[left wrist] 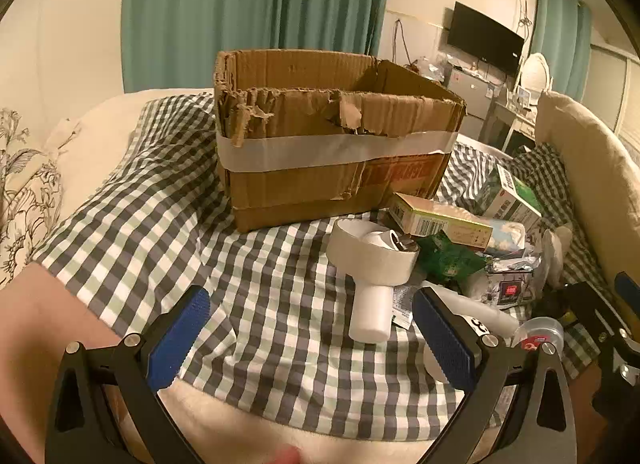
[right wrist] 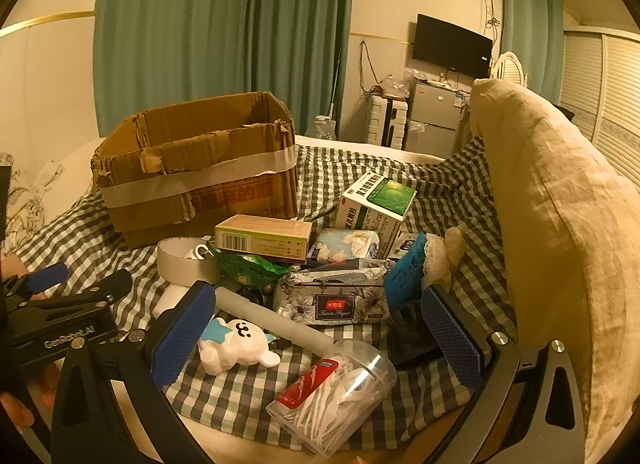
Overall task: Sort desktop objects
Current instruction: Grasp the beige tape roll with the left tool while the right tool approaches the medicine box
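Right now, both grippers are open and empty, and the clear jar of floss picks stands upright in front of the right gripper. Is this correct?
Not quite. The clear jar of floss picks lies on its side on the checked cloth, not upright; the right wrist view shows this. The rest holds: the left gripper and the right gripper are open and empty.

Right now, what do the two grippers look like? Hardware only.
Both match: the left gripper and right gripper have black angular frames, silver screw heads and blue textured pads. In the right wrist view, the left unit's body reads "GenRobot.AI" in white. No cables or sleeves visible.
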Motion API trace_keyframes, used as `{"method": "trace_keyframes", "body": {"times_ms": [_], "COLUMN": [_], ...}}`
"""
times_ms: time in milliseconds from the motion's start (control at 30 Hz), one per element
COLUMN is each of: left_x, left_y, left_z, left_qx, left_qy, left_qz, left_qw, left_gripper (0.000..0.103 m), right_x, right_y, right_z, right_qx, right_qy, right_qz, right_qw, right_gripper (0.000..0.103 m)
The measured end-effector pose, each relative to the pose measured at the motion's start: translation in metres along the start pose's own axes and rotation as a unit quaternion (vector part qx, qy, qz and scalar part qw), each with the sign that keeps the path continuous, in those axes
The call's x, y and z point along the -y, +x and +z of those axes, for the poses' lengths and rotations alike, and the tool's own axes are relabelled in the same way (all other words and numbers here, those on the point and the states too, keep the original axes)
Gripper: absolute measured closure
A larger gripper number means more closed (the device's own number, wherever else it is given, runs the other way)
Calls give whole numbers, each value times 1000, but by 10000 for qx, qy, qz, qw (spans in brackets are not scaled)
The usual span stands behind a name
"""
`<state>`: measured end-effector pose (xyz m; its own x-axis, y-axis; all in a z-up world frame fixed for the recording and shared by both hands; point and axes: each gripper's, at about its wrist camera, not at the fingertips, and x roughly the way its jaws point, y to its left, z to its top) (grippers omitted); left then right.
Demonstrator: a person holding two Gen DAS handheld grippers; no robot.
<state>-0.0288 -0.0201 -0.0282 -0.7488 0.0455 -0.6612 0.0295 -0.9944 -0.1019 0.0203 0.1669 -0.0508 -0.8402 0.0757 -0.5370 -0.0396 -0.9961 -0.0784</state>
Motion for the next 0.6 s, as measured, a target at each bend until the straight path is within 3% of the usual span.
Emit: {"method": "trace_keyframes", "body": {"times_ms": [167, 333, 533, 600], "left_x": [-7, -16, -7, 2], "left_y": [22, 34, 38, 39], "left_z": [-2, -4, 7, 16], "left_qx": [-583, -878, -965, -882], "left_qy": [-152, -413, -299, -193], "left_qz": [-106, -197, -373, -591], "left_qw": [9981, 9951, 9942, 9942], "left_gripper": [0, 0, 0, 0], "right_x": [-4, -9, -1, 1], "right_y": [3, 6, 11, 14], "right_z": [3, 7, 13, 21], "right_qx": [51, 70, 56, 135], "right_qy": [-63, -163, -180, -273], "right_qz": [79, 125, 275, 315], "right_qw": [9999, 9998, 9994, 9990], "right_gripper": [0, 0, 0, 0]}}
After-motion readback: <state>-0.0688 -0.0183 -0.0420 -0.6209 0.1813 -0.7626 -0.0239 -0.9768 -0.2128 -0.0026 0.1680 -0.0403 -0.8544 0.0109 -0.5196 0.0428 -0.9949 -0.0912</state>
